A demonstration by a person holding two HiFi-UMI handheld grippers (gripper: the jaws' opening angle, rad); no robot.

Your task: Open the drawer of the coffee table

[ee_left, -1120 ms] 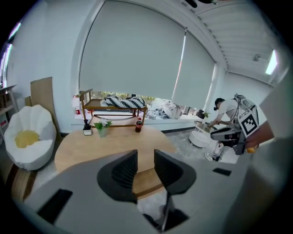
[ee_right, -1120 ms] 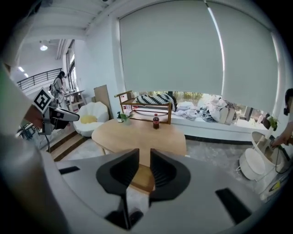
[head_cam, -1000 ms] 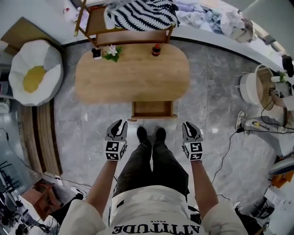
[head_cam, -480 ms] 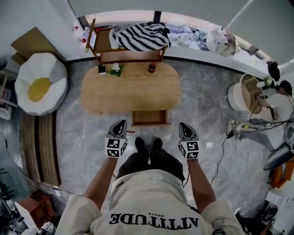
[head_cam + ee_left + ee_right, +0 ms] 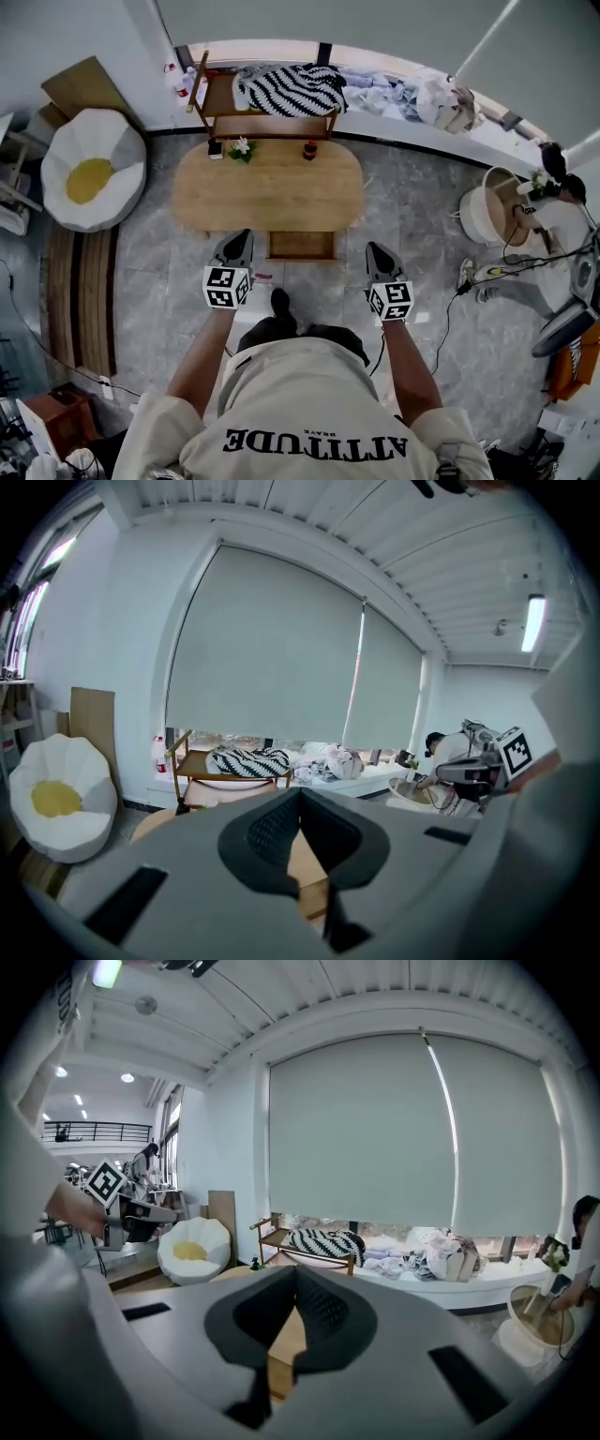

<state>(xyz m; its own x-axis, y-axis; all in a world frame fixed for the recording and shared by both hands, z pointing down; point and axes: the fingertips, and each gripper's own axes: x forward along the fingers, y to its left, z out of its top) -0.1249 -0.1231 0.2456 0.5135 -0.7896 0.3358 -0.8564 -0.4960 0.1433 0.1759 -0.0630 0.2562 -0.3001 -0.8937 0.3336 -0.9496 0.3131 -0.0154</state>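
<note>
left gripper point(image 5: 241, 238): jaws had just been closing and were together, nothing between them. You held it to the left of the drawer, not touching it.
right gripper point(image 5: 376, 249): jaws together, empty. It was to the drawer's right, also clear.
drawer point(image 5: 301, 246): stood pulled out from the near edge of the coffee table point(image 5: 267, 187), between your two grippers. I judged the task done.
drawer risk: it stuck out low, just ahead of your shoe point(image 5: 279, 300). A step forward would likely have knocked it and jolted the table.
table top: wood, mostly bare. A small plant point(image 5: 243, 147) and a red jar point(image 5: 309, 150) sat at the far edge, and a jolt could have tipped them.
floor point(image 5: 422, 234): grey stone tile, glossy. A black cable point(image 5: 446, 317) ran near your right side, a snag if you stepped sideways.
room: egg-shaped beanbag point(image 5: 92, 169) at left, wooden bench point(image 5: 211, 98) with a striped blanket point(image 5: 292, 89) behind the table, closed blinds point(image 5: 281, 649) beyond.
</note>
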